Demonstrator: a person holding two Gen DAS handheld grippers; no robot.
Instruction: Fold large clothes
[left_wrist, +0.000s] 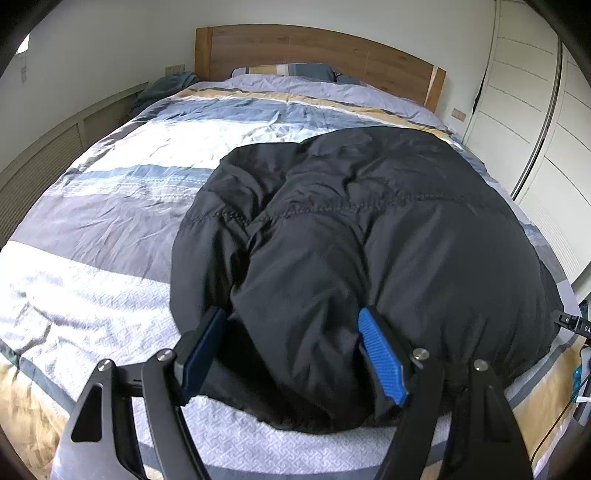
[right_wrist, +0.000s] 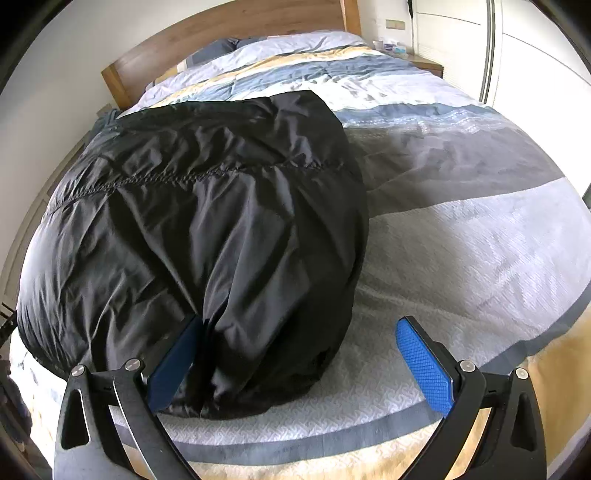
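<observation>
A black puffy jacket (left_wrist: 369, 229) lies folded in a thick bundle on the striped bed cover (left_wrist: 110, 221). My left gripper (left_wrist: 293, 350) reaches down at its near end. Its jaws stand apart astride a raised fold, and both blue pad faces still show. In the right wrist view the same jacket (right_wrist: 207, 221) fills the left half. My right gripper (right_wrist: 301, 363) is open wide over the jacket's near right corner. Its left pad (right_wrist: 173, 365) rests against the cloth and its right pad (right_wrist: 424, 369) is over bare bed cover.
A wooden headboard (left_wrist: 314, 48) and pillows (left_wrist: 284, 70) are at the far end of the bed. White wardrobe doors (left_wrist: 535, 110) stand along one side, a low slatted panel (left_wrist: 44, 158) along the other. A bedside table (right_wrist: 424, 62) sits beside the headboard.
</observation>
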